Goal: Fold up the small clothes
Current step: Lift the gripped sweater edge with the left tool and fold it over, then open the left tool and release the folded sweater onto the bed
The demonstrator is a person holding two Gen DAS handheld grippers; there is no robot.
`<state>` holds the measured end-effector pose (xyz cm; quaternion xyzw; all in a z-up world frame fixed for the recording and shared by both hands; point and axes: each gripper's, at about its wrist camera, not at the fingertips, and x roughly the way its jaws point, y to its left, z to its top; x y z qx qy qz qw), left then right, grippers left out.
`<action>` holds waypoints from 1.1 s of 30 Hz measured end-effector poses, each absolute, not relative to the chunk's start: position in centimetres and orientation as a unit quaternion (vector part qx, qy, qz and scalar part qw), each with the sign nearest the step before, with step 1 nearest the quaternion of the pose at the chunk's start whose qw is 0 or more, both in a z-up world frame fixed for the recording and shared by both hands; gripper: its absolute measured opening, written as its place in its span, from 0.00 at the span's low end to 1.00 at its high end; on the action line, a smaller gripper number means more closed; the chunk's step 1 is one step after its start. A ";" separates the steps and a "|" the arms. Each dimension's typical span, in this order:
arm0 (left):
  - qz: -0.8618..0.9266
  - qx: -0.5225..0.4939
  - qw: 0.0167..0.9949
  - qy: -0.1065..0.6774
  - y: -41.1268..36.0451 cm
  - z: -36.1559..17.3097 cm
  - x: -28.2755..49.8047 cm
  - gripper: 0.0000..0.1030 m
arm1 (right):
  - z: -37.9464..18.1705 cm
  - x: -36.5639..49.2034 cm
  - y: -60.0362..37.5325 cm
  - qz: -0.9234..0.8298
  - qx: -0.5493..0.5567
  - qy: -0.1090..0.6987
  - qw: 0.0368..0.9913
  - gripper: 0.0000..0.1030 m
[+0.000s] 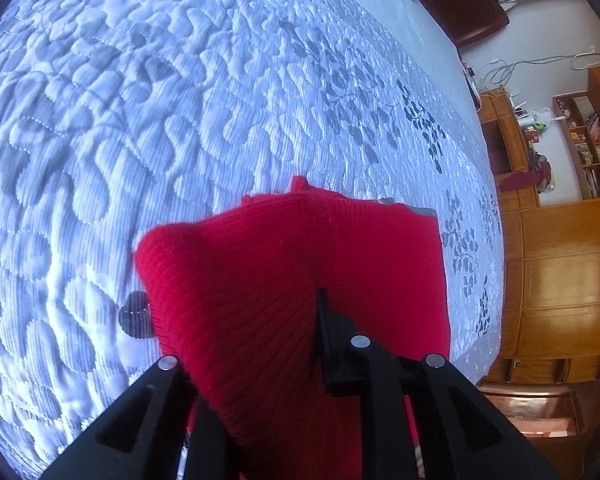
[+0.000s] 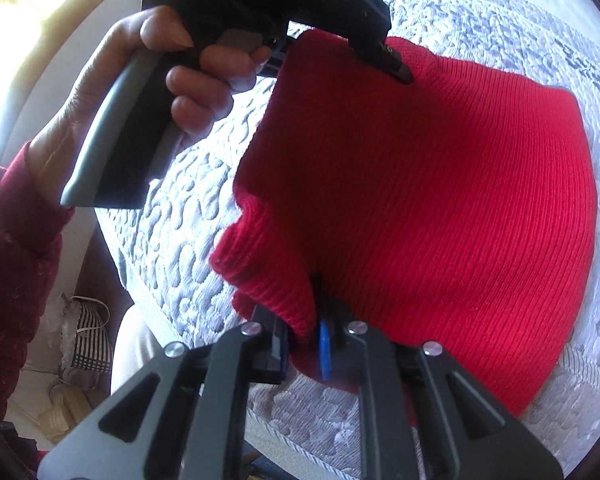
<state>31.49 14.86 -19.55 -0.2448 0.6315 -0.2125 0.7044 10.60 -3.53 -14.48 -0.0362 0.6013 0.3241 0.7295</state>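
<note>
A red ribbed knit garment (image 1: pixel 300 264) lies partly folded on the grey quilted bedspread (image 1: pixel 140 120). My left gripper (image 1: pixel 292 320) is shut on one corner of it; only the right finger (image 1: pixel 328 332) shows, the other is under the cloth. In the right wrist view the red garment (image 2: pixel 440 200) fills the middle. My right gripper (image 2: pixel 312 320) is shut on its near corner and lifts the edge. The left gripper (image 2: pixel 380 52) shows at the top, held by a hand (image 2: pixel 172 80), clamped on the far corner.
The bed edge runs along the right in the left wrist view, with wooden cabinets (image 1: pixel 560 280) and bookshelves (image 1: pixel 584 148) beyond. In the right wrist view bags (image 2: pixel 84 340) lie on the floor at the lower left, beside the bed.
</note>
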 end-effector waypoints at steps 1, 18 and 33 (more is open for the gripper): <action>-0.210 -0.244 0.704 0.633 14.9 -19.5 31.4 0.18 | -14.5 10.5 -3.4 0.324 -0.041 0.601 0.729 0.15; -0.162 -0.172 0.766 0.598 20.1 -13.1 24.4 0.43 | -12.2 7.9 -3.1 0.309 -0.079 0.588 0.743 0.38; -0.153 -0.152 0.734 0.645 15.9 -15.9 14.7 0.53 | -11.9 8.3 -7.9 0.243 -0.077 0.586 0.769 0.38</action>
